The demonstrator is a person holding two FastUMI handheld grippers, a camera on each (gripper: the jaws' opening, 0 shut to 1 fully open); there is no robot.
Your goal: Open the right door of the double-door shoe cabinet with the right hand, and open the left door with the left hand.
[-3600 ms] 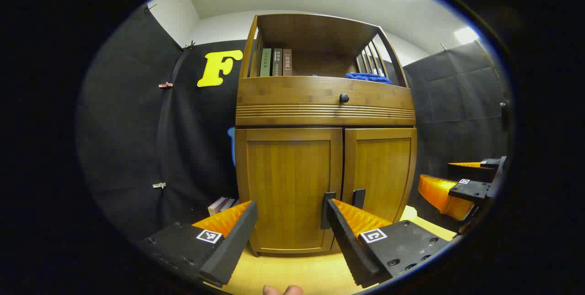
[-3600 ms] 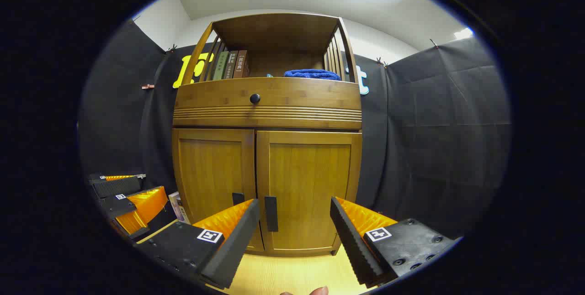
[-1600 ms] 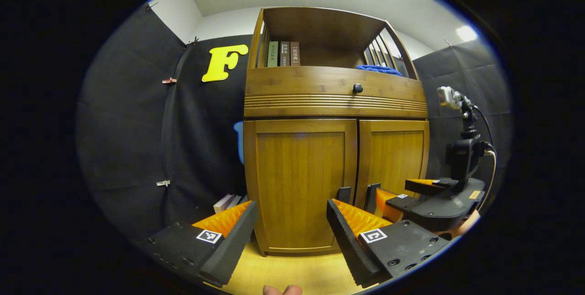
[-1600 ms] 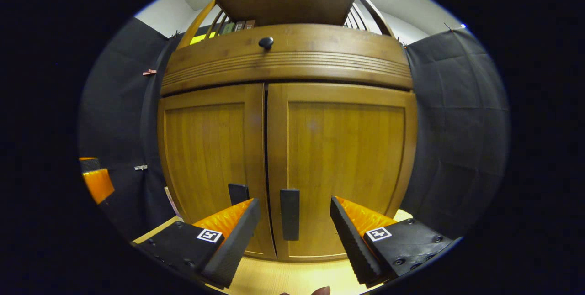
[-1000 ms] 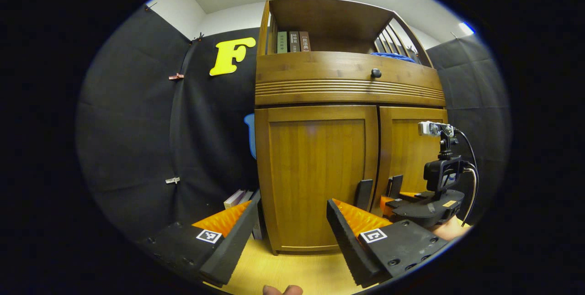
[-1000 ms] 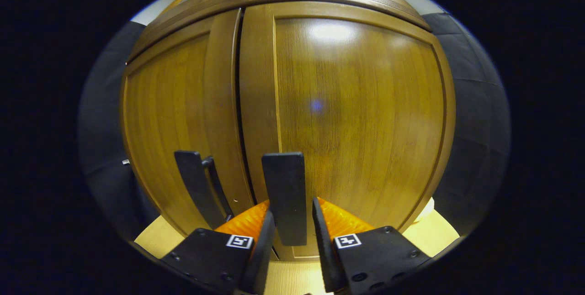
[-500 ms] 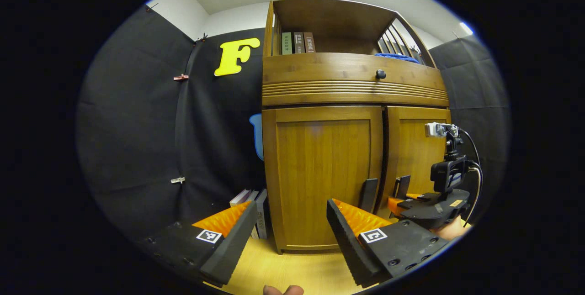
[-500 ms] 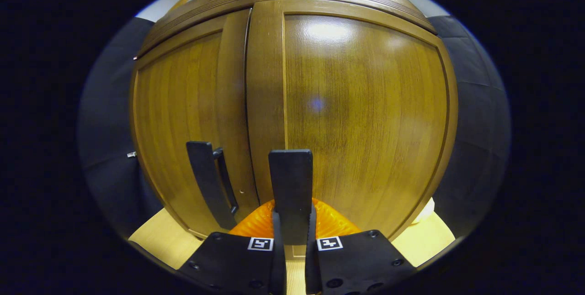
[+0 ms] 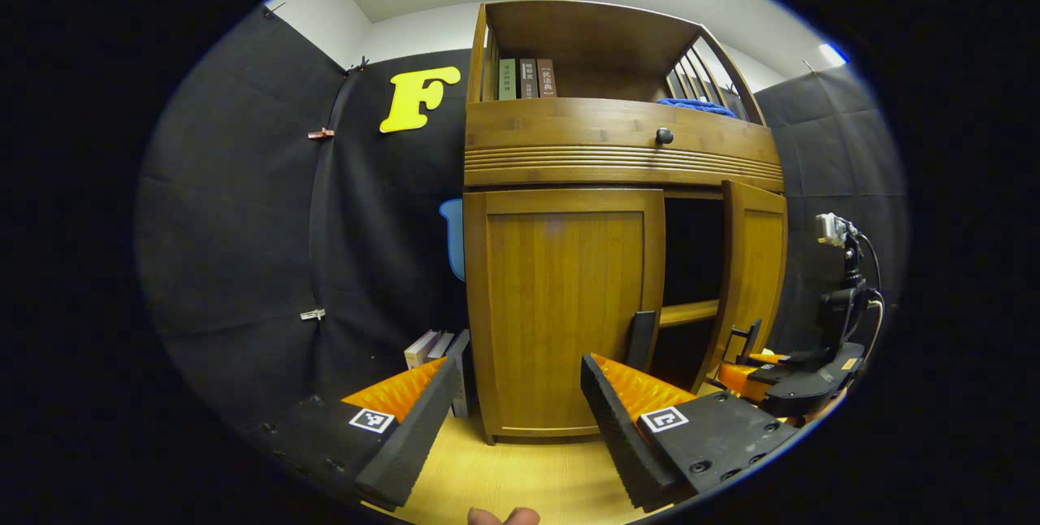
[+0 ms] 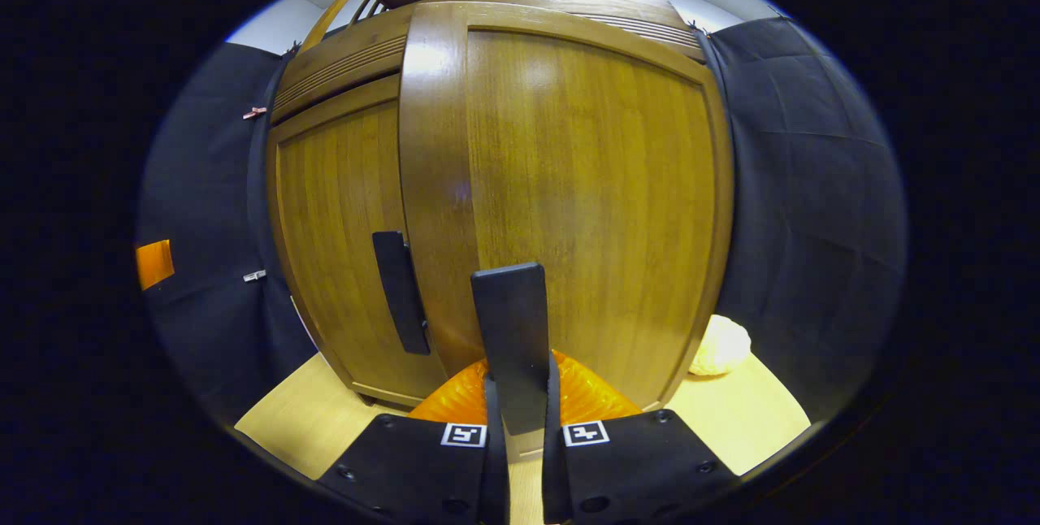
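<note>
The wooden shoe cabinet (image 9: 569,151) stands ahead in the left gripper view. Its left door (image 9: 561,314) is closed, with a dark flat handle (image 9: 642,340) at its right edge. The right door (image 9: 754,265) is swung partly open, showing a dark interior with a shelf (image 9: 689,313). My right gripper (image 10: 517,407) is shut on the right door's handle (image 10: 512,330), and the right door (image 10: 585,200) looms close in the right gripper view. That gripper (image 9: 743,366) also appears at the door in the left gripper view. My left gripper (image 9: 516,407) is open, short of the left door.
Books (image 9: 526,78) and a blue cloth (image 9: 695,105) sit on the top shelf above a drawer with a dark knob (image 9: 664,136). More books (image 9: 439,350) lean on the floor left of the cabinet. A pale round thing (image 10: 721,346) lies on the floor to the right.
The right gripper, shut on the handle, has pulled the right door outward, so the door is now partly open. The left gripper has barely moved and stays open.
</note>
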